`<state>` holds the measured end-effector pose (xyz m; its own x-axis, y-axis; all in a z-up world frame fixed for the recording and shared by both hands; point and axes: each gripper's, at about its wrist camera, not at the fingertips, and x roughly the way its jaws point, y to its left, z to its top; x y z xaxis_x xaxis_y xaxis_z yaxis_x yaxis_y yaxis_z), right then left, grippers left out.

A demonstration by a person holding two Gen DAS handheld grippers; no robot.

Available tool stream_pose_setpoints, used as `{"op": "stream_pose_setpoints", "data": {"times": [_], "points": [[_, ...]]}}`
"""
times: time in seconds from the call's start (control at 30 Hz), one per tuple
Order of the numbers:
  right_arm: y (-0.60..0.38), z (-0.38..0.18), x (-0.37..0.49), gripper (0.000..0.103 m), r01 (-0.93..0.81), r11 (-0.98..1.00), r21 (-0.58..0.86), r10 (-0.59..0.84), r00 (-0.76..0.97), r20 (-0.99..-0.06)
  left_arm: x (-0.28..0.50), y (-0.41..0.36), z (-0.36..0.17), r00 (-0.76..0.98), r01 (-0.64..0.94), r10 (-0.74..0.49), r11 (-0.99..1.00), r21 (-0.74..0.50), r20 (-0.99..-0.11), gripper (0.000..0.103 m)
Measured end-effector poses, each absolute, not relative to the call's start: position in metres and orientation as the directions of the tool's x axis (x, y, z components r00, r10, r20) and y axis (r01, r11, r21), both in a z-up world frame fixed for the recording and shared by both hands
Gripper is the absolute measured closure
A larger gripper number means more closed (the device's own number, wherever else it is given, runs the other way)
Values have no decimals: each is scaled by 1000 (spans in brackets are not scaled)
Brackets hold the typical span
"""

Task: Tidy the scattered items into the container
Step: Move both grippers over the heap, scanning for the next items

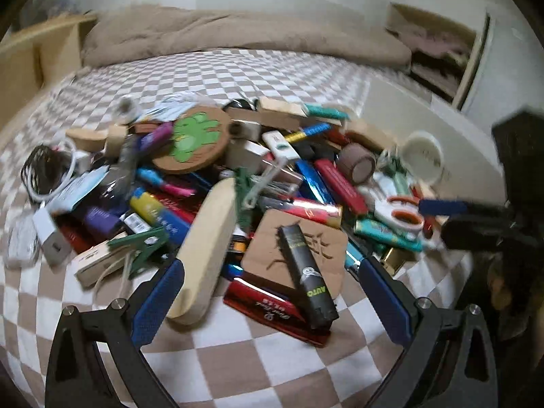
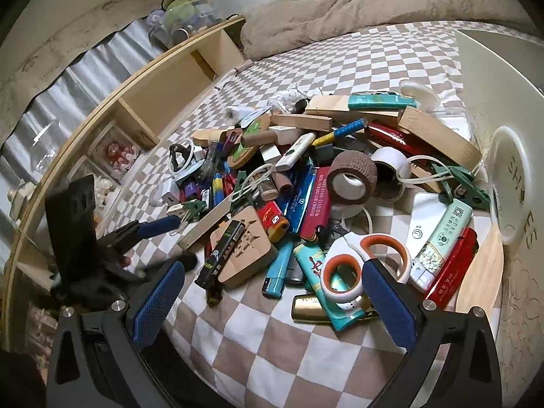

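Observation:
A heap of small items lies on a checkered sheet (image 1: pixel 265 367): lighters, wooden blocks, clips, cables, a brown tape roll (image 2: pixel 353 176) and a frog coaster (image 1: pixel 190 139). My left gripper (image 1: pixel 272 302) is open at the heap's near edge, with a black lighter (image 1: pixel 307 272) and a pale wooden piece (image 1: pixel 207 248) between its fingers' lines. My right gripper (image 2: pixel 272 302) is open too, its right finger just in front of the orange-and-white scissors (image 2: pixel 360 272). A white container (image 2: pixel 493 68) stands right of the heap. Each gripper shows in the other's view: right gripper (image 1: pixel 452 221), left gripper (image 2: pixel 170 243).
A beige blanket (image 1: pixel 238 34) is bunched along the far side of the bed. A wooden shelf unit (image 2: pixel 136 102) with open compartments runs along the left. Bare checkered sheet (image 2: pixel 272 357) lies in front of the heap.

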<state>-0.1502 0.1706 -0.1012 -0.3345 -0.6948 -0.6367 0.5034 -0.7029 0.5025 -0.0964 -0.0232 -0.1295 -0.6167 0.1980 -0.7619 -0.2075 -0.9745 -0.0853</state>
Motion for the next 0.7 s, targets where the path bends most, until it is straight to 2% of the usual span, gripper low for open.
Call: {"op": "stream_pose_setpoints", "data": {"times": [0.13,0.33,0.53,0.7], "points": [[169,-101,-150,0,506,-707,494,-689,-334,-643,-104,-23,-142,-594,-168,116,-986,-18,-796,0],[164,-96,-139,0,540,-712,448,-674,-349,-651,-110,-47,-151,-568,-37,56,-998,-42,-821,0],[164,-98,-125,0,540,-687,486,-703,-325,-632,-113,-72,-155,-547,88,14,-993,-74,-837,0],[157,-104,-117,0,544,-675,498,-707,-286,-646,-113,-74,-159,-530,126,-33,-991,-40,-848,0]]}}
